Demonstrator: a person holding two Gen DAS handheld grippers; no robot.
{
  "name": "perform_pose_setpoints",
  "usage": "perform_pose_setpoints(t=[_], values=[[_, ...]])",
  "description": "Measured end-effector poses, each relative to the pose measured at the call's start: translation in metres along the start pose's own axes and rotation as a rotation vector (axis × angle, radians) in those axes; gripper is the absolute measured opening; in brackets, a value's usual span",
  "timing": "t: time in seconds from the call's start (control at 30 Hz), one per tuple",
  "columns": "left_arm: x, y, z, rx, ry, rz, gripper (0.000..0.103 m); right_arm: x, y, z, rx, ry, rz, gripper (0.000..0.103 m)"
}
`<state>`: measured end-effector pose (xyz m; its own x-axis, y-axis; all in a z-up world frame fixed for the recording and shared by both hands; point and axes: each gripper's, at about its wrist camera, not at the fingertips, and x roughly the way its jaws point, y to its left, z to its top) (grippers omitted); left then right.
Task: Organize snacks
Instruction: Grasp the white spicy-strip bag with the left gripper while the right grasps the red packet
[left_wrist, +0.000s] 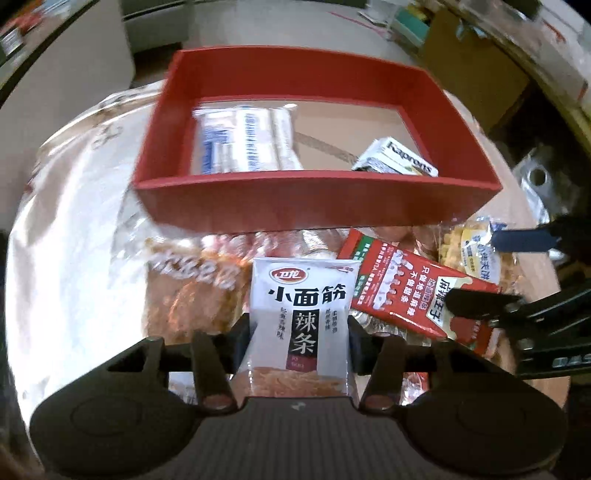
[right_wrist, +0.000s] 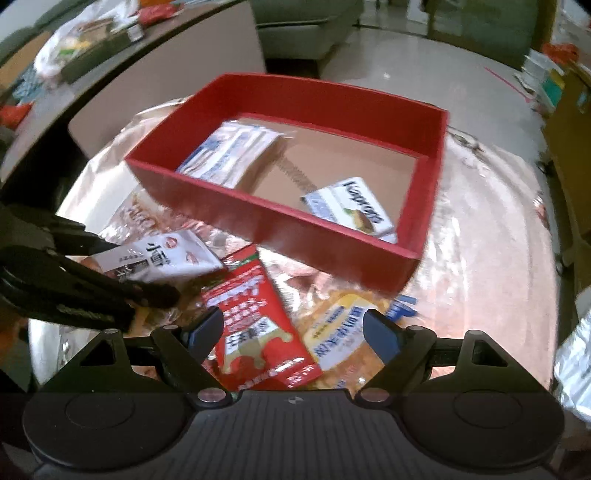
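Observation:
A white snack packet with black lettering stands between the pads of my left gripper, which is shut on its sides. From the right wrist view the same packet sits tilted in the left gripper. My right gripper hangs open above a red packet and a yellow packet, with neither one gripped. Behind the pile is a red box that holds a blue-and-white packet and a small Kaprons packet.
The snacks lie on clear bags of baked goods spread over a shiny, foil-like table cover. Cardboard boxes stand beyond the table at the right. A sofa and a cluttered side table lie further back.

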<state>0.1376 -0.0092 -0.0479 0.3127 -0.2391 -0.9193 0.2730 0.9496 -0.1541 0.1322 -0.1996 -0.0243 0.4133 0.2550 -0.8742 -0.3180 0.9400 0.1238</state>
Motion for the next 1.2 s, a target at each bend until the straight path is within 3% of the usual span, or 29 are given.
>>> perform_pose_setpoints(t=[0.2,0.27,0.33,0.43,0.5,0.57,0.67,0.73,0.8,0.83,0.9,1.0,1.2], values=[[-0.004,0.012,-0.012,-0.036,0.008,-0.012,0.046,0.023,0.024,0.01,-0.126,0.036,0.02,0.087],[-0.003,0.019,-0.011,-0.064,0.017,-0.029,0.051,0.035,0.031,0.013,-0.156,0.062,0.029,0.087],[0.003,0.024,-0.009,-0.096,0.037,-0.033,0.067,0.047,0.04,0.012,-0.193,0.087,0.006,0.087],[0.01,0.026,-0.008,-0.103,0.052,-0.034,0.075,0.059,0.048,0.009,-0.233,0.112,-0.009,0.089],[0.01,0.019,-0.009,-0.071,0.053,-0.021,0.078,0.064,0.048,0.007,-0.223,0.138,0.001,0.096],[0.01,0.015,-0.009,-0.058,0.052,-0.01,0.079,0.07,0.047,0.005,-0.222,0.156,0.016,0.103],[0.009,0.016,-0.01,-0.067,0.051,-0.012,0.079,0.072,0.054,0.0,-0.258,0.16,0.002,0.103],[0.007,0.017,-0.01,-0.072,0.045,-0.013,0.074,0.071,0.054,-0.003,-0.253,0.15,0.002,0.103],[0.005,0.018,-0.009,-0.078,0.038,-0.027,0.062,0.068,0.05,-0.003,-0.237,0.147,0.031,0.103],[0.002,0.019,-0.009,-0.078,0.034,-0.024,0.06,0.066,0.045,-0.003,-0.214,0.142,0.048,0.1],[0.001,0.021,-0.009,-0.084,0.034,-0.02,0.058,0.06,0.037,0.002,-0.153,0.128,0.033,0.082],[-0.001,0.02,-0.008,-0.087,0.034,-0.014,0.057,0.052,0.03,-0.001,-0.119,0.125,0.035,0.068],[-0.005,0.016,-0.008,-0.081,0.027,0.009,0.056,0.032,0.032,-0.01,-0.111,0.086,0.037,0.055]])
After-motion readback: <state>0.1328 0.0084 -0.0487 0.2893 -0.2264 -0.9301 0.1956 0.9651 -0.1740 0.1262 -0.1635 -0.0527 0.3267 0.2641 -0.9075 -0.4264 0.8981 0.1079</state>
